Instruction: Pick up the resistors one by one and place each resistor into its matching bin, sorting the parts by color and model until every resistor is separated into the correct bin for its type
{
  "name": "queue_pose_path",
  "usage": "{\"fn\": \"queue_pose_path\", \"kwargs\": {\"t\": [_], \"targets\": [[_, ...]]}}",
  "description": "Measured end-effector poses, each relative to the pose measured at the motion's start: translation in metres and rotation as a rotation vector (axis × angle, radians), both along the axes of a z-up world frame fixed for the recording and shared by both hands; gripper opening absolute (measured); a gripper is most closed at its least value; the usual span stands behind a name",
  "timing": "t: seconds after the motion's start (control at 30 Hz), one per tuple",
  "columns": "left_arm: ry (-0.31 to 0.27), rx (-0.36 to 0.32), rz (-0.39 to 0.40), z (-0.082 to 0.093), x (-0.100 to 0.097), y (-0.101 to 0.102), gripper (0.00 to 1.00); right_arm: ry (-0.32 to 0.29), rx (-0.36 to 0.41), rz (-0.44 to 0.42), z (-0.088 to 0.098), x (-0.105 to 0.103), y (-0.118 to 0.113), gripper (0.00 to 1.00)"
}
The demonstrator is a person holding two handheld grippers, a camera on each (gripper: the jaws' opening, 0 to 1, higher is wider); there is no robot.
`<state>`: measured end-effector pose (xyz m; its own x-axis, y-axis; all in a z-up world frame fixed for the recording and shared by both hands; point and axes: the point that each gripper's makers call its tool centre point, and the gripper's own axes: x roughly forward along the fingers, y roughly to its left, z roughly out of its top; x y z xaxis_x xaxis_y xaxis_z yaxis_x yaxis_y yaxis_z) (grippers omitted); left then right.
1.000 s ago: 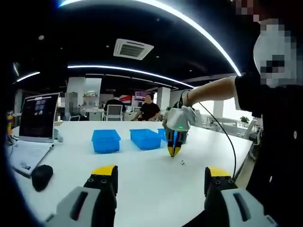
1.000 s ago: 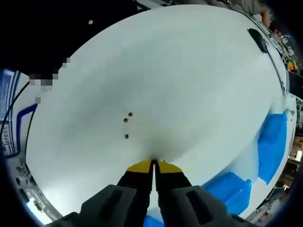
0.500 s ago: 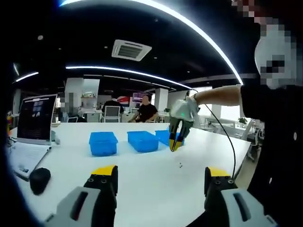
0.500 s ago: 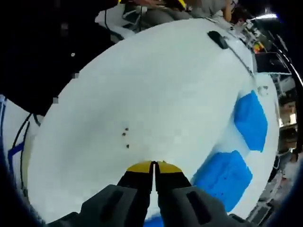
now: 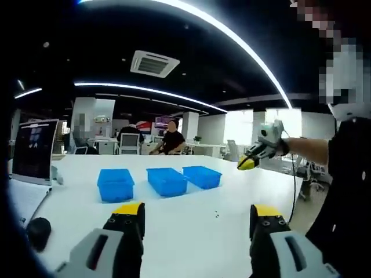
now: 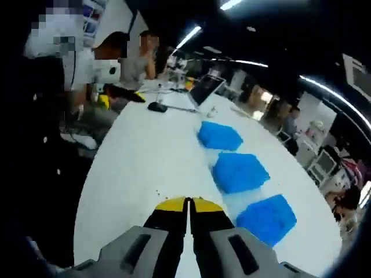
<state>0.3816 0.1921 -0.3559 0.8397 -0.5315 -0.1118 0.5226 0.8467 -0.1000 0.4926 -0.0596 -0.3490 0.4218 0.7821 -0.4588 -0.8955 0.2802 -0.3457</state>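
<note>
White table (image 5: pixel 174 226), three blue bins (image 5: pixel 167 180)

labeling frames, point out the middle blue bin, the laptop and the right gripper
middle blue bin (image 5: pixel 166 180), left gripper view, front wall
laptop (image 5: pixel 33 158), left gripper view, screen
right gripper (image 6: pixel 189 204), right gripper view, between its yellow tips

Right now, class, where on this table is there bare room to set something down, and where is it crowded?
Bare table lies between the left gripper and the row of three blue bins. The few resistors sit right of its middle. It is crowded at the left edge, by the laptop and mouse.
</note>
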Motion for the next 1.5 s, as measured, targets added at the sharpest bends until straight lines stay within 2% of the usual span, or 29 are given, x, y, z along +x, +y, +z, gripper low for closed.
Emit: {"fn": "queue_pose_path", "kwargs": {"t": [0.03,0.13,0.27,0.37,0.43,0.63,0.8,0.93,1.0,1.07,1.17,1.27,1.37,1.43,1.5], "targets": [[0.000,0.001,-0.002,0.000,0.001,0.000,0.74,-0.023,0.036,-0.047,0.004,-0.002,-0.009,0.05],[0.001,0.000,-0.006,0.002,0.005,-0.001,0.74,-0.006,0.186,-0.178,0.012,-0.017,-0.030,0.05],[-0.009,0.002,-0.007,0.006,0.007,-0.002,0.74,-0.023,0.342,-0.335,0.012,-0.040,-0.050,0.05],[-0.011,0.003,-0.003,0.008,0.009,-0.002,0.74,-0.048,0.397,-0.410,0.014,-0.052,-0.053,0.05],[-0.010,0.003,0.000,0.008,0.009,-0.001,0.74,-0.086,0.439,-0.448,0.023,-0.056,-0.050,0.05],[-0.003,0.002,0.002,0.006,0.006,0.000,0.74,-0.113,0.458,-0.428,0.044,-0.050,-0.032,0.05],[-0.007,-0.009,0.017,0.006,0.000,0.007,0.74,-0.100,0.514,-0.448,0.060,-0.013,-0.032,0.05],[-0.003,-0.012,0.028,0.003,-0.003,0.010,0.74,-0.070,0.583,-0.488,0.072,0.033,-0.035,0.05],[-0.002,-0.013,0.034,0.003,-0.005,0.011,0.74,-0.080,0.591,-0.496,0.078,0.056,-0.034,0.05],[-0.003,-0.005,0.043,0.003,-0.006,0.013,0.74,-0.092,0.581,-0.513,0.082,0.081,-0.032,0.05],[-0.008,0.006,0.055,0.004,-0.009,0.016,0.74,-0.049,0.593,-0.527,0.085,0.111,-0.022,0.05],[-0.013,0.005,0.065,0.006,-0.012,0.018,0.74,-0.077,0.556,-0.526,0.087,0.142,-0.011,0.05],[-0.010,0.013,0.069,0.004,-0.013,0.019,0.74,-0.078,0.536,-0.545,0.085,0.172,-0.004,0.05],[-0.005,0.027,0.072,0.001,-0.015,0.018,0.75,-0.065,0.508,-0.558,0.077,0.193,-0.001,0.05],[-0.005,0.037,0.078,0.000,-0.016,0.018,0.75,-0.061,0.482,-0.581,0.069,0.205,0.000,0.05]]}}
